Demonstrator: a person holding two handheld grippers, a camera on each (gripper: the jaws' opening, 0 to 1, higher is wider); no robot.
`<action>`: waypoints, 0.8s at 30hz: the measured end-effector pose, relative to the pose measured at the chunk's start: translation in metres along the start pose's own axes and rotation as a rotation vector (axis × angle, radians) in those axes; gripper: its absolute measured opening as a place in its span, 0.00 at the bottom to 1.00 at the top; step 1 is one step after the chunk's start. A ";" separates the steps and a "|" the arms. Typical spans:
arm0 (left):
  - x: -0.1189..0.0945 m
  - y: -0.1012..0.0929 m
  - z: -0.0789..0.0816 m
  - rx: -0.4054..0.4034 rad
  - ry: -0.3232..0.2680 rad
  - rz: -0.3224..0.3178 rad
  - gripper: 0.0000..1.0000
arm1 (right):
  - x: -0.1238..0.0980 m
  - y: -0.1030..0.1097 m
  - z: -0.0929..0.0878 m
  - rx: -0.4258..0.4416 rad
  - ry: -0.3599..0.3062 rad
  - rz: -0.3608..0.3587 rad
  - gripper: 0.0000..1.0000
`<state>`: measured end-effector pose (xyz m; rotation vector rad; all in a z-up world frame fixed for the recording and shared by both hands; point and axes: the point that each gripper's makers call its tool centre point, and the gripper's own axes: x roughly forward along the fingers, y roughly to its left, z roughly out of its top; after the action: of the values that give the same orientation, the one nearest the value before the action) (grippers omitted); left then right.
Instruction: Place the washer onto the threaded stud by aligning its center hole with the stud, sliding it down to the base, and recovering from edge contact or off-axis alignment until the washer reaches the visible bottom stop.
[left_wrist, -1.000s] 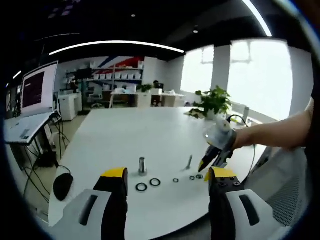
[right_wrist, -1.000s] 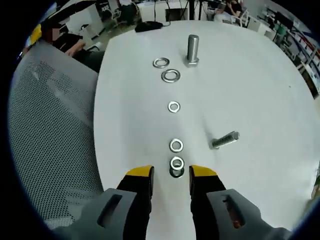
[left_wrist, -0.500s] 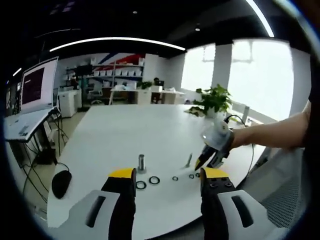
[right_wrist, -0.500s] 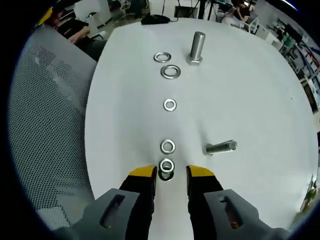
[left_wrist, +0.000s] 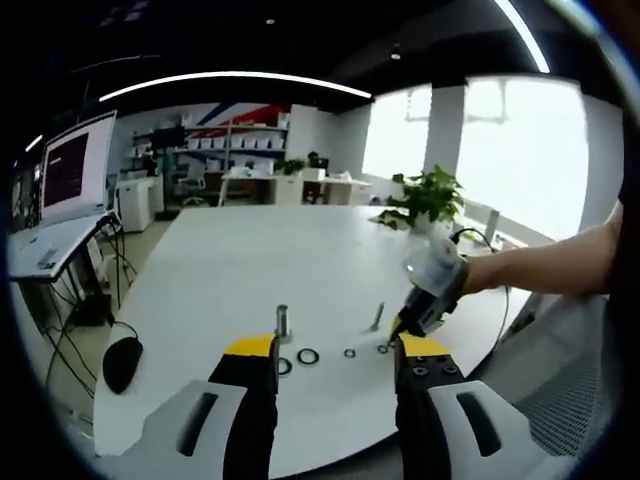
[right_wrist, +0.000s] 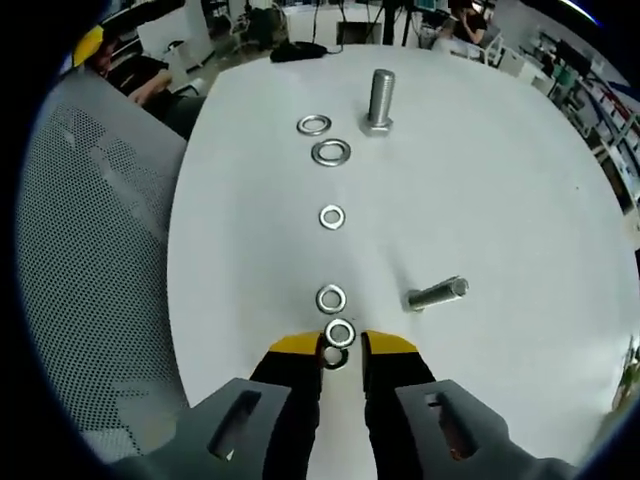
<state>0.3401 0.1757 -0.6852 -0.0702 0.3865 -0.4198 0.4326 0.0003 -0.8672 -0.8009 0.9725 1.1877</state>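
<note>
The right tool (right_wrist: 340, 352) had drawn its yellow-tipped jaws much closer together than they stood 1 second before, and they now sat tight against either side of the nearest washer (right_wrist: 339, 334), which lay flat on the white worktop (right_wrist: 500, 180); a dark ring just under it sat in the narrow gap, though I could not tell whether the washer was truly pinched or only bracketed. Beyond it the row ran on as before: a second washer (right_wrist: 331, 298) just ahead, a third (right_wrist: 332, 217) farther out, then 2 larger ones (right_wrist: 331, 153) (right_wrist: 314, 125) beside the upright stud (right_wrist: 380, 100), which stood on its head near the far edge. A loose bolt (right_wrist: 437, 293) lay on its side off to the right of the row, apart from everything. From the left gripper view, the left tool (left_wrist: 332, 350) hung above the near edge of the worktop (left_wrist: 230, 260) with its jaws spread and nothing between them, somewhat narrower than a second earlier. The right tool (left_wrist: 405, 325) showed there too, lowered to the surface at the end of the washer row, with the person's forearm (left_wrist: 540, 268) reaching in from the right. The stud (left_wrist: 283, 322) stood upright well left of it.
</note>
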 end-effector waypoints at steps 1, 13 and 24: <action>0.000 0.000 0.000 -0.001 0.000 0.000 0.44 | 0.000 0.000 0.000 0.004 -0.001 -0.001 0.15; 0.000 -0.001 -0.001 -0.006 0.003 0.000 0.41 | 0.000 0.000 0.001 -0.008 -0.019 0.006 0.15; 0.002 -0.006 -0.005 -0.002 0.032 -0.013 0.38 | 0.001 0.001 0.004 0.006 -0.057 0.007 0.17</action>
<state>0.3375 0.1696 -0.6895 -0.0680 0.4178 -0.4337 0.4327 0.0042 -0.8668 -0.7556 0.9325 1.2071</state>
